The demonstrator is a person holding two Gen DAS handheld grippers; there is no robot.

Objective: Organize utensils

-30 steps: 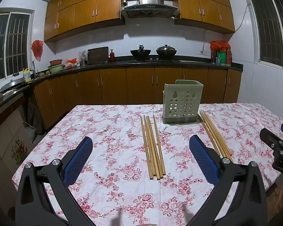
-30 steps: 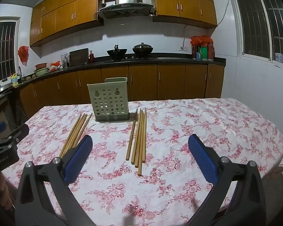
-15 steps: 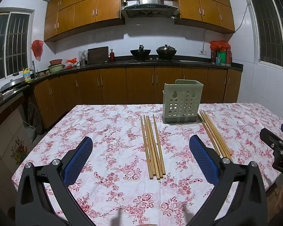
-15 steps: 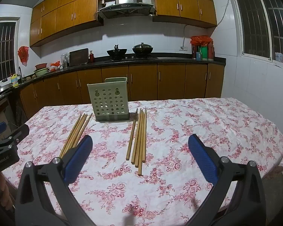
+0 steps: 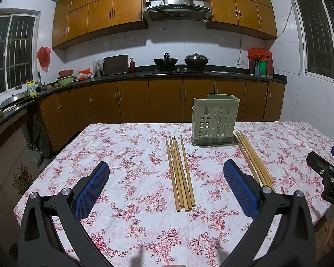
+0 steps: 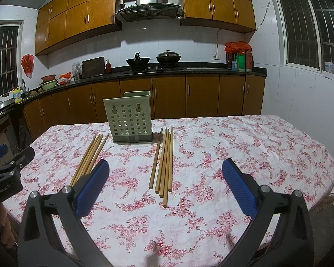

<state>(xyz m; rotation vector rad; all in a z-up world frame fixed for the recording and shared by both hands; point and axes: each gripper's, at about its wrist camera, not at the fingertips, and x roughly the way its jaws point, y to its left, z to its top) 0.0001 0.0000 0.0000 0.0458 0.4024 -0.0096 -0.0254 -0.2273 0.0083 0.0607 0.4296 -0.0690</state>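
While both jaws are held wide open and empty, two chopstick bundles (image 5: 180, 171) (image 6: 163, 160) are seen flanking the green holder (image 5: 213, 122) at mid-frame on the table (image 5: 122, 178).

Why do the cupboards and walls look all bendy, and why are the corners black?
In the left wrist view, the round fisheye lens curves the cupboards and darkens the corners. The chopsticks on the table in the middle stay sharp and nearly straight. In the right wrist view, the window bows the same way, and the ceiling light casts soft shadows under the cupboards.
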